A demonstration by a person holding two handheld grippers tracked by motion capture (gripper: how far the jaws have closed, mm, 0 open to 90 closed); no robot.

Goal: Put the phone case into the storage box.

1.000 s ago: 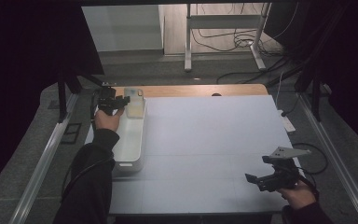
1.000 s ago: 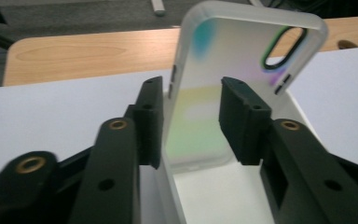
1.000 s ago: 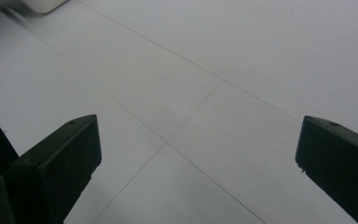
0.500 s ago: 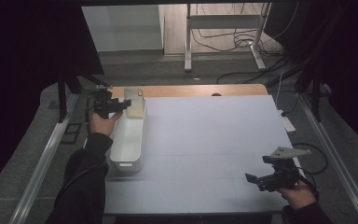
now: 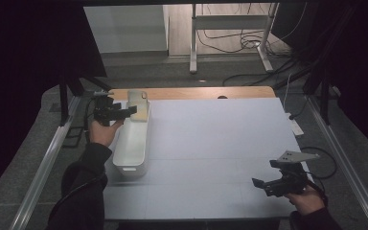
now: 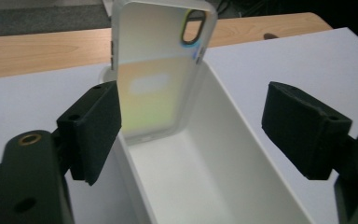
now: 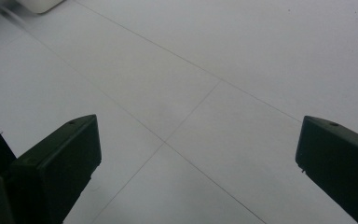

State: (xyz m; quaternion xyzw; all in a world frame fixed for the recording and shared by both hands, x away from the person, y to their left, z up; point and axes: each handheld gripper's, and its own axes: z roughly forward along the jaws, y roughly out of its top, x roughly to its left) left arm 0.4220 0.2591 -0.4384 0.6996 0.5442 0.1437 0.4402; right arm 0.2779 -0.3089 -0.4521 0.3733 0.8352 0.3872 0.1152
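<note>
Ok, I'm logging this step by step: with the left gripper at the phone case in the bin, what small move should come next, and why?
Probably ease the left gripper forward, then close. Its jaws stand wide open, and the phone case leans upright against the far end of the white bin, just ahead of and between them, not yet gripped. The right gripper hangs open over bare table, far off.

A white bin (image 5: 132, 143) and upright phone case (image 5: 137, 106) block the table's (image 5: 211, 143) left edge.
</note>
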